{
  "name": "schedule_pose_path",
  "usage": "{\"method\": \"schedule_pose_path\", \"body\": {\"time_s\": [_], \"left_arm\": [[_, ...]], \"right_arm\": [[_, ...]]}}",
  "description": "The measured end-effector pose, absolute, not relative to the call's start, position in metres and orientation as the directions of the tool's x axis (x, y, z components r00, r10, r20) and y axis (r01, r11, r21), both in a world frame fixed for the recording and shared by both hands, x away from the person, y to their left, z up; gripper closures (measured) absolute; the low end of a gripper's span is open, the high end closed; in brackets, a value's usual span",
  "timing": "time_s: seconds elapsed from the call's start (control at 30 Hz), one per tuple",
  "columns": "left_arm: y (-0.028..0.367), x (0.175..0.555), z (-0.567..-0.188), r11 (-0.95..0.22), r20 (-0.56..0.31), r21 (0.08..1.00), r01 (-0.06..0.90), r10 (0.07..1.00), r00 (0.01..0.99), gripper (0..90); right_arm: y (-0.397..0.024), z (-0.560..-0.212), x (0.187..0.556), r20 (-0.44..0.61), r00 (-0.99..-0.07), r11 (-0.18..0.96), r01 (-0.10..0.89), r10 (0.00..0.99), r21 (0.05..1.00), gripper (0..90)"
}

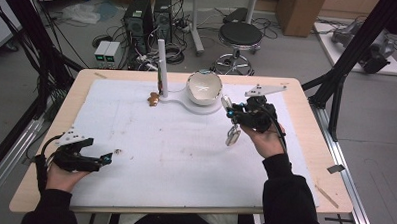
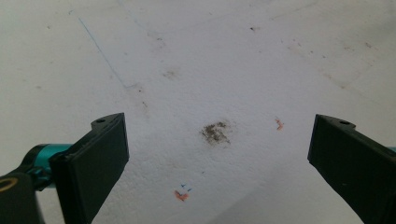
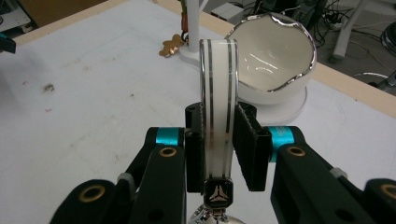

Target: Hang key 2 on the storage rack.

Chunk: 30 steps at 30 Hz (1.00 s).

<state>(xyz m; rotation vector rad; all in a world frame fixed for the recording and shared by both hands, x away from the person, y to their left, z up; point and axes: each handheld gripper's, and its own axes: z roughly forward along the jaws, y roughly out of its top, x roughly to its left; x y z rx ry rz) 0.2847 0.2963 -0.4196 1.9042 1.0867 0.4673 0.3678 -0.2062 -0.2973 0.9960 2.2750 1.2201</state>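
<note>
Right claw (image 3: 217, 154) pinching the white, silver-striped bracelet (image 3: 218, 88) edge-on could let it twist free above the table (image 1: 295, 160); left claw (image 2: 219, 163) spread

bowl (image 1: 204, 88) right of post (image 1: 161, 65)

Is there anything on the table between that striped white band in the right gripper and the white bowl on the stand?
Nothing visible blocks it. The right gripper is shut on the striped band, and in the right gripper view only bare white mat lies between it and the bowl. The white post and the small gold charm stand off to one side.
</note>
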Motion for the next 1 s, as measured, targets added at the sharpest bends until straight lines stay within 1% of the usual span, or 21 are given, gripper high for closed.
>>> {"method": "schedule_pose_path", "body": {"time_s": [0.4, 0.7, 1.0], "left_arm": [[0.297, 0.285, -0.419, -0.229, -0.102, 0.838, 0.496, 0.827, 0.554, 5.7], [0.298, 0.285, -0.42, -0.232, -0.103, 0.839, 0.492, 0.821, 0.562, 5.7], [0.298, 0.287, -0.42, -0.239, -0.098, 0.839, 0.489, 0.818, 0.567, 5.7]], "right_arm": [[-0.183, -0.28, 0.394, 0.032, -0.67, 0.342, 0.419, 0.742, 0.841, 74.7], [-0.166, -0.268, 0.411, 0.038, -0.645, 0.322, 0.432, 0.764, 0.842, 74.7], [-0.143, -0.258, 0.426, 0.049, -0.666, 0.329, 0.429, 0.744, 0.841, 74.8]]}}
